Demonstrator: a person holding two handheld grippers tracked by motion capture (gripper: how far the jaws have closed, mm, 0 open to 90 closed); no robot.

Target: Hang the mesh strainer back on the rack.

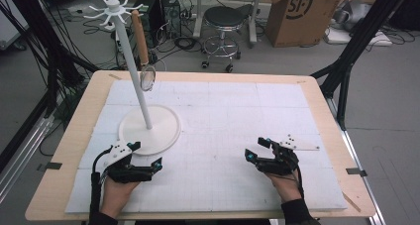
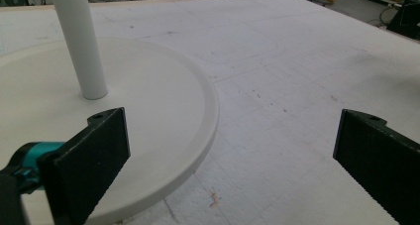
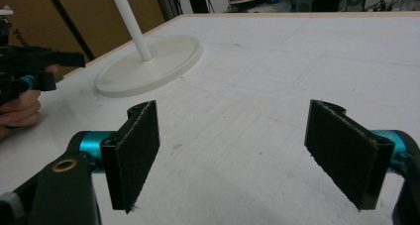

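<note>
Beside left tool (image 1: 146,156), stand base (image 1: 163,131) (touching?), jaws apart

We see a stand (image 1: 149,128) of smooth, matt white plastic, its round base faintly sheened. The table (image 1: 317,93) has a pale wood rim under a matt white, slightly rough gridded mat (image 1: 233,116). Our fingers (image 3: 138,150) carry coarse, matt black pads.
</note>
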